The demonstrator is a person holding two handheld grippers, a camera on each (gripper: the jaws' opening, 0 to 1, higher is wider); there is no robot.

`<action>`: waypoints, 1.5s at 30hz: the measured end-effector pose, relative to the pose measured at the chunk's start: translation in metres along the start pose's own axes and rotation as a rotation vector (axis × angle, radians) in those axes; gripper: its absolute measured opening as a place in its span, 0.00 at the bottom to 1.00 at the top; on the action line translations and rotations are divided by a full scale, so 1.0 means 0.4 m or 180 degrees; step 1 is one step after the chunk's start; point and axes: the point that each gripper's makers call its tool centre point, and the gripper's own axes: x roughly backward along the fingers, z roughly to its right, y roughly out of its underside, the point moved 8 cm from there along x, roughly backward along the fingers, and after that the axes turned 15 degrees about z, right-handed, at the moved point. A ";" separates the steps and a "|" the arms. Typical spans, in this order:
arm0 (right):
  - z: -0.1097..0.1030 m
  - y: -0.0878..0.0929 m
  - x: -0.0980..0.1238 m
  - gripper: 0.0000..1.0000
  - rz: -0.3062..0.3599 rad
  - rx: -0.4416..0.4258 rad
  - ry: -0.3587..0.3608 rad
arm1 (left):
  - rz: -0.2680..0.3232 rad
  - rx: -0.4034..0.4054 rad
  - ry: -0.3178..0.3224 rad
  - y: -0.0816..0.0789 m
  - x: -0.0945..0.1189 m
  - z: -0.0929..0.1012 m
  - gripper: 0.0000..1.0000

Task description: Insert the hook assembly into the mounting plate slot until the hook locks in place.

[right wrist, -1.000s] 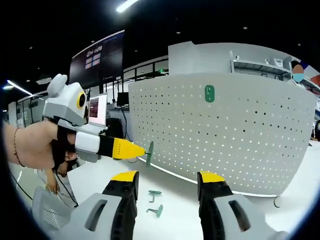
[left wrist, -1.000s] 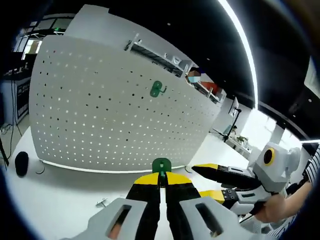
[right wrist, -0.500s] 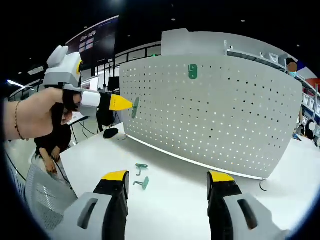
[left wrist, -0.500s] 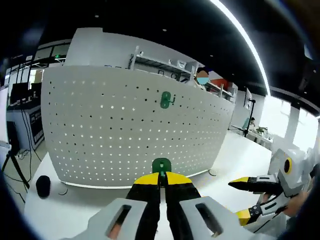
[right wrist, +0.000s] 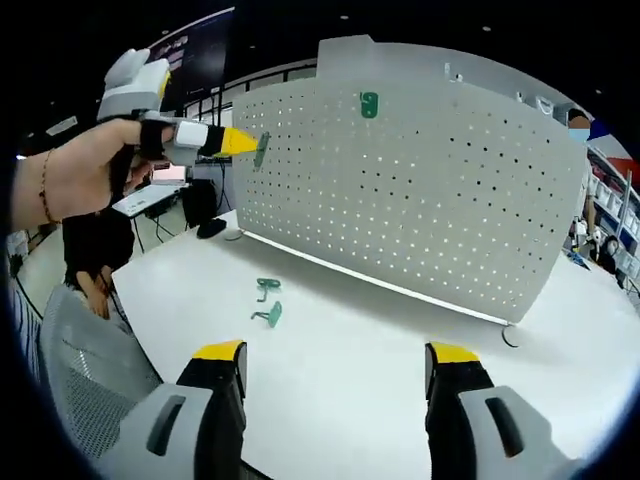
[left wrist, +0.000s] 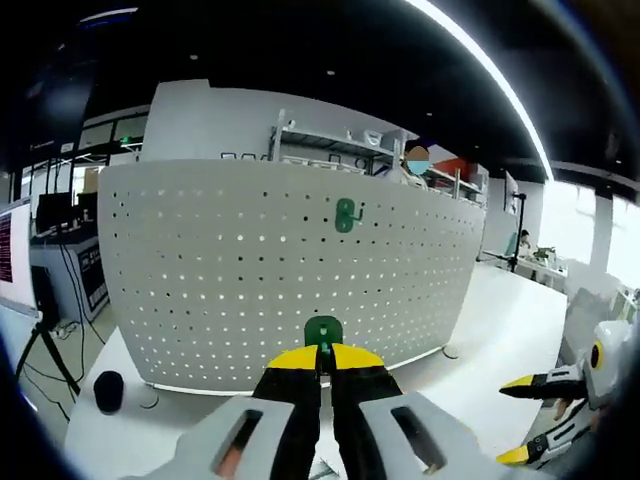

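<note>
Left gripper view shows the left gripper (left wrist: 322,362) pinching a green hook (left wrist: 323,332), raised before the white pegboard (left wrist: 250,290), where another green hook (left wrist: 345,214) hangs. Right gripper (right wrist: 335,362) stands spread and bare above the bench (right wrist: 350,350), where two spare hooks (right wrist: 267,302) lie.

Pale grey moulded housings are being shown on the left tongs (left wrist: 322,362), each carrying a rectangular slot, with black jaw arms being capped by bright yellow tips. The same scheme is being repeated on the right tongs (right wrist: 340,352): grey bodies, slotted faces, black arms, yellow ends. A white band is being seen behind the yellow tip on the left tongs in the right gripper view. A thin beaded bracelet is being worn on the person's hand (right wrist: 75,180).
</note>
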 end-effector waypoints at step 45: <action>-0.023 0.059 0.001 0.68 -0.0045 0.0326 -0.0046 | 0.0819 -0.0407 -0.0466 -0.092 -0.205 0.010 0.01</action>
